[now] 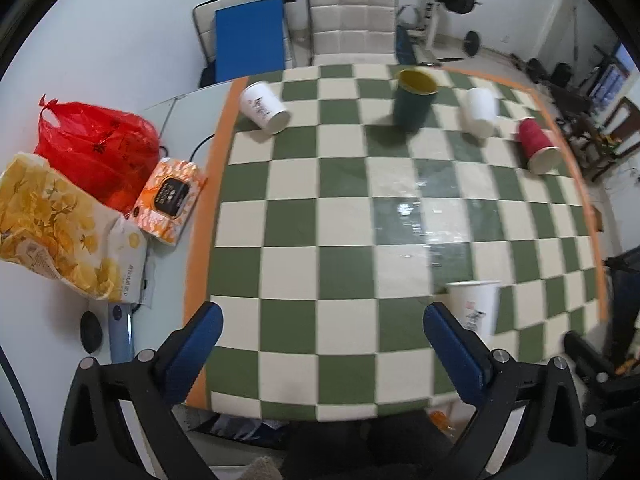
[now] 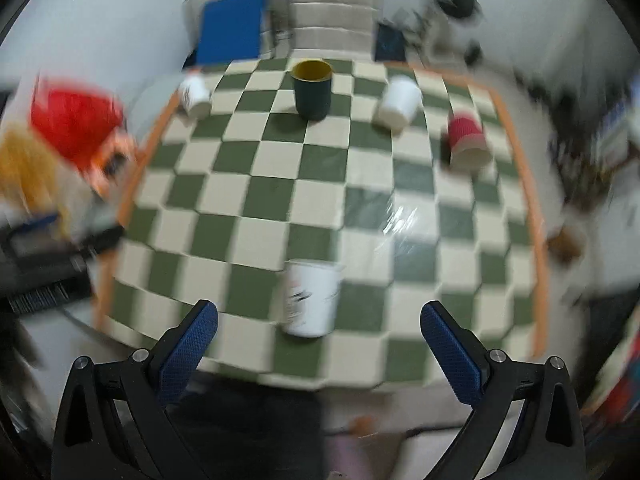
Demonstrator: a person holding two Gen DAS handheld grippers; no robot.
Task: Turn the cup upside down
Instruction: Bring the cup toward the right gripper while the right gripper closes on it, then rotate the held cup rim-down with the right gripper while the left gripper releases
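White walls, padded chair [image 1: 352, 16] — barbell rack [image 1: 438, 4]

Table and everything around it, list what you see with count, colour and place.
checkered tablecloth: 1, green and cream, orange border, covering the table
dark cup: 1, dark green, yellow inside, upright, far centre
white paper cups: 3, far left, far right, and near edge
red cup: 1, right edge
red bag: 1, left
yellow bag: 1, left
orange packet: 1, left
left gripper: open
right gripper: open

Printed paper cup [image 1: 264, 106]: dark script, illegible.
Near cup [image 2: 311, 298]: print blurred.
Tissue pack [image 1: 170, 203]: label unreadable.
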